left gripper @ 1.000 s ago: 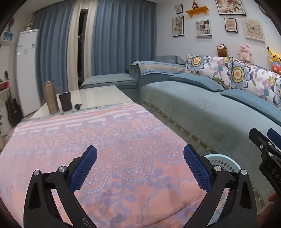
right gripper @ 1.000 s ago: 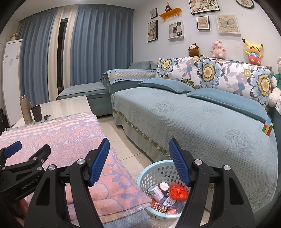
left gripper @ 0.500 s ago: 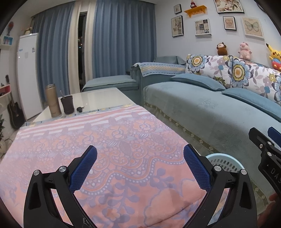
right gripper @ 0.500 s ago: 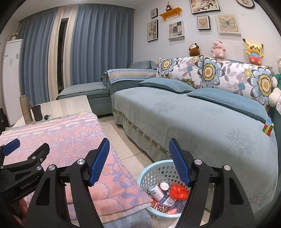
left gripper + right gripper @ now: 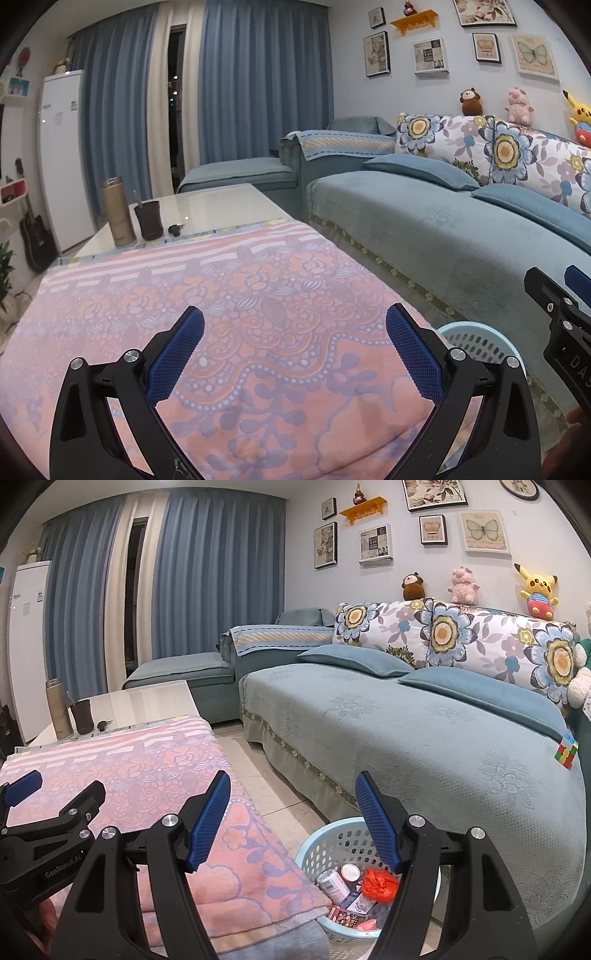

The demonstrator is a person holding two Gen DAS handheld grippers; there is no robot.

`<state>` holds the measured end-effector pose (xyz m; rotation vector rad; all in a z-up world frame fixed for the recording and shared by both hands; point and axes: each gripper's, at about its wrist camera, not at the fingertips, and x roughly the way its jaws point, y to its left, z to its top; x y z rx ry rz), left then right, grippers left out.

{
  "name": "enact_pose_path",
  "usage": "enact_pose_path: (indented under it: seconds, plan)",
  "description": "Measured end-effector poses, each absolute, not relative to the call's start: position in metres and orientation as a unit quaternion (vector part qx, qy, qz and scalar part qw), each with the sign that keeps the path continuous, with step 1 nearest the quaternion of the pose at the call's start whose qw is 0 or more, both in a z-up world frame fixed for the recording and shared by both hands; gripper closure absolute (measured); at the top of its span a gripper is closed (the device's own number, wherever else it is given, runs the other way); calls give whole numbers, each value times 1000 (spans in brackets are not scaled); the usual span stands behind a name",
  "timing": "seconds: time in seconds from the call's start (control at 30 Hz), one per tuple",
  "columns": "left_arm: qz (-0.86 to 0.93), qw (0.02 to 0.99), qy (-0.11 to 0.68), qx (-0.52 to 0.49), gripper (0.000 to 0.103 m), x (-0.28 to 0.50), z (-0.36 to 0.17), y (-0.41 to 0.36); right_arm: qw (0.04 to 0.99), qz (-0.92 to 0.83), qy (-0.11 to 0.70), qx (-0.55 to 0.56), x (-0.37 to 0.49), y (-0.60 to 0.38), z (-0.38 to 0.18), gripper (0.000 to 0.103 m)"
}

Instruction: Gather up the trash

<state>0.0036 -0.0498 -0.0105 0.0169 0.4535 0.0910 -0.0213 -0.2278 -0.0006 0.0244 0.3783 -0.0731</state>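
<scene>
A light blue plastic basket (image 5: 325, 843) stands on the floor between the table and the sofa. It holds trash: a can (image 5: 332, 882), a red crumpled wrapper (image 5: 378, 882) and small packets. Its rim also shows in the left wrist view (image 5: 476, 332). My left gripper (image 5: 293, 350) is open and empty above the pink floral cloth (image 5: 240, 314) on the table. My right gripper (image 5: 291, 819) is open and empty, hovering over the gap above the basket. The left gripper also shows in the right wrist view (image 5: 51, 797).
A tan thermos (image 5: 118, 212), a dark cup (image 5: 149, 220) and keys (image 5: 175, 229) stand on the bare far end of the table. A blue sofa (image 5: 406, 731) with floral cushions runs along the right. A cube puzzle (image 5: 565, 751) lies on it.
Both grippers stay open and nearly still. The left wrist view has lifted slightly, so the table's far end sits a little lower in the frame.
</scene>
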Motion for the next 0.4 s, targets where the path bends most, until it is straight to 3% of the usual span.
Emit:
enact_pose_path:
  seconds: [0.4]
  plan:
    - [55,971,231,19,7,1,-10,-46,981,-33,191,10,-22,-219,0,37]
